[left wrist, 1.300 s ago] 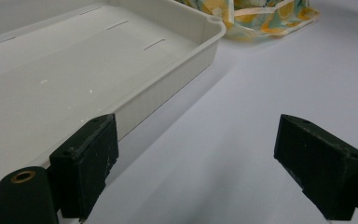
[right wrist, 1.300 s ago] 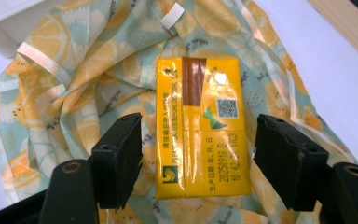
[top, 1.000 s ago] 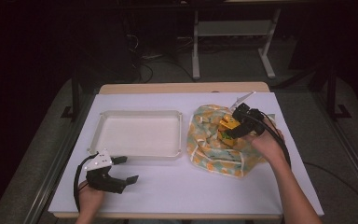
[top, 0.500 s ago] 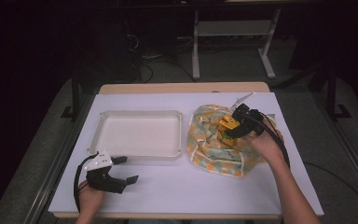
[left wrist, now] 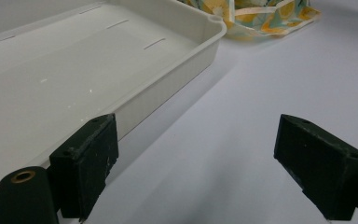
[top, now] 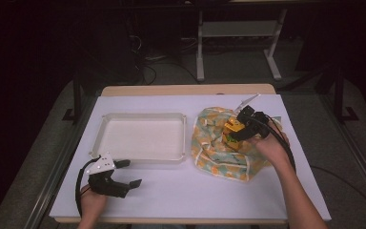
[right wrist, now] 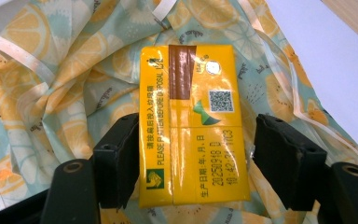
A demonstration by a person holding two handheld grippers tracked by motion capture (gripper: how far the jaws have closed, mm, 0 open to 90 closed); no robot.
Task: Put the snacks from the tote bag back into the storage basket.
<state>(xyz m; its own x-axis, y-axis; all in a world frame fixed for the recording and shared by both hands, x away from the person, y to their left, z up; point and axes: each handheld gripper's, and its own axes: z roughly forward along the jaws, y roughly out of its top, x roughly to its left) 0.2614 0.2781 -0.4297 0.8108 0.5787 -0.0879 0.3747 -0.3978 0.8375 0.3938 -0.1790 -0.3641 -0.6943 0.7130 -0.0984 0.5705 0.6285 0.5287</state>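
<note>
A yellow drink carton (right wrist: 191, 126) with printed text and a QR code lies on a crumpled cloth bag (right wrist: 60, 93) patterned with orange slices. My right gripper (right wrist: 196, 144) is open, its jaws standing on either side of the carton: the left jaw sits at the carton's edge and the right jaw is a small gap away. In the high view the right gripper (top: 238, 130) hovers over the carton (top: 233, 127) on the bag (top: 219, 152) at the table's right. My left gripper (top: 126, 175) rests open near the front left, holding nothing.
An empty white tray (top: 100, 138) sits left of the bag; its near corner (left wrist: 205, 32) lies just ahead of my left gripper (left wrist: 205, 172). White sheet (top: 195, 191) covers the table. A metal stand's legs (top: 200, 52) rise beyond the far edge.
</note>
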